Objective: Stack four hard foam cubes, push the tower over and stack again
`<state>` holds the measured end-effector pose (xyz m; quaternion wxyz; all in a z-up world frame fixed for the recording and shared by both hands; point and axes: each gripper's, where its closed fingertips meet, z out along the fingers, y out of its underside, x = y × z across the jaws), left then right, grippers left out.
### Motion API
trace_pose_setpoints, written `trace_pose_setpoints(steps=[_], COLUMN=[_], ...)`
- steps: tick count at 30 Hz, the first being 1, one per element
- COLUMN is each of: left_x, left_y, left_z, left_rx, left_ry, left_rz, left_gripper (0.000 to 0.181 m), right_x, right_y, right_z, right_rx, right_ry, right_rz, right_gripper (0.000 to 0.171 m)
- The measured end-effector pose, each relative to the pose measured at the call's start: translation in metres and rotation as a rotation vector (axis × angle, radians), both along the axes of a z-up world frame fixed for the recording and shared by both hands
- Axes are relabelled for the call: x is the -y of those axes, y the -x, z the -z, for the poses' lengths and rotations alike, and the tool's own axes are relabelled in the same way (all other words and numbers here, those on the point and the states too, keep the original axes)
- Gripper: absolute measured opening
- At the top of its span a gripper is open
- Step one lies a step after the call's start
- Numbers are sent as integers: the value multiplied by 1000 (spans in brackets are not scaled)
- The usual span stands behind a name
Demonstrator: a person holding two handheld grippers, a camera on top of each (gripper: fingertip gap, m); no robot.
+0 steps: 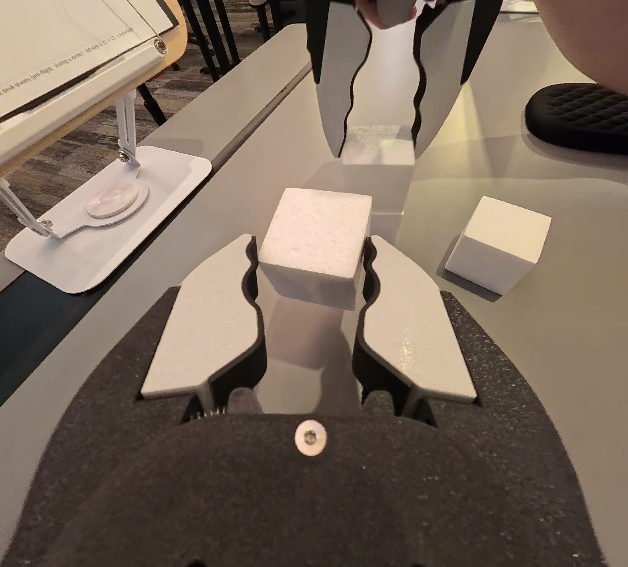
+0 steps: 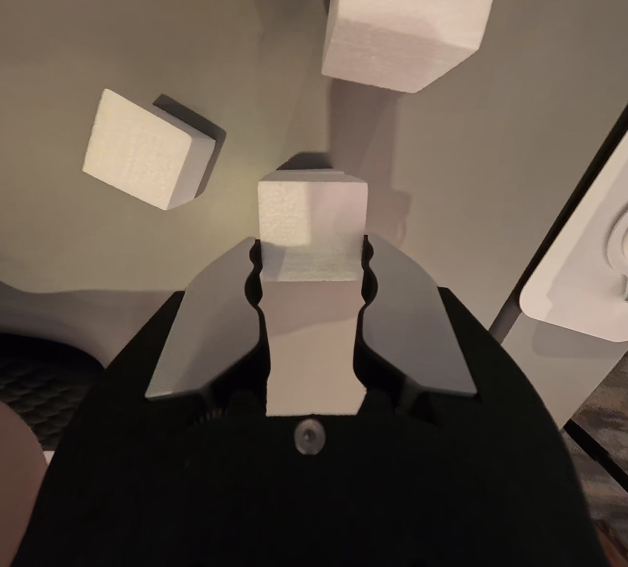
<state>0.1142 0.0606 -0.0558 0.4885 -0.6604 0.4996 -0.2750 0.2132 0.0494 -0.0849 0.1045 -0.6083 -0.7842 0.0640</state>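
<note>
Four white foam cubes lie on or over a grey table (image 1: 238, 129). My left gripper (image 1: 311, 246) is shut on one cube (image 1: 316, 238) and holds it just above the table; that cube also shows at the top of the right wrist view (image 2: 401, 24). My right gripper (image 2: 311, 255) points down, shut on a second cube (image 2: 311, 211), which sits on a third cube (image 2: 306, 174). In the left wrist view the right gripper (image 1: 377, 151) holds that cube (image 1: 377, 146) over the lower one (image 1: 387, 226). A fourth cube (image 1: 496, 245) (image 2: 146, 149) lies loose beside the stack.
A document stand with a white base (image 1: 112, 221) (image 2: 584, 279) stands at the table's edge. A black mesh pad (image 1: 577, 116) (image 2: 40, 377) lies on the far side. A person's arm (image 1: 577, 7) hangs over it. Chair legs and carpet lie beyond the table. The grippers' ends are close to 11 centimeters from one another. The white base (image 2: 584, 279) is about 25 centimeters from my right fingertips. It turns up in the left wrist view (image 1: 166, 177) as well.
</note>
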Motion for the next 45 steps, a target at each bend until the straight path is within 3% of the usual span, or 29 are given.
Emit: trace_pose_setpoints(steps=[6,10,15,20,24,27,29,32,38,41,45], left_x=[1,1,-5,-6,0,11,16,16,13,10,11], left_y=[-1,-1,4,-1,-11,-24,-36,-52,-81,-88,-92], left_z=[-6,-18,-32,-40,-50,-58,-60,-59,-55,-46,-39], left_rx=[44,95,135,182,185,176,164,121,33,-3,4], left_ry=[17,14,0,34,-2,-24,-22,-46,-60,-40,-21], left_rz=[3,-6,-60,-119,-175,-161,-135,-125,-98,-104,-95], left_gripper=[60,60,60,60,60,60,60,60,60,60,60], right_x=[-3,1,39,97,102,109,108,104,108,106,105], right_y=[2,-1,4,23,26,27,26,23,20,18,18], right_z=[-1,-16,-38,-21,3,20,26,27,26,34,35], right_rx=[-38,-172,-479,-690,-692,-658,-655,-660,-661,-633,-625], right_ry=[-46,-132,-212,-50,-134,-60,-57,-85,-131,-125,-119], right_rz=[29,65,128,211,275,306,313,299,243,272,274], right_gripper=[67,74,74,73,73,73,63,51,52,63,54])
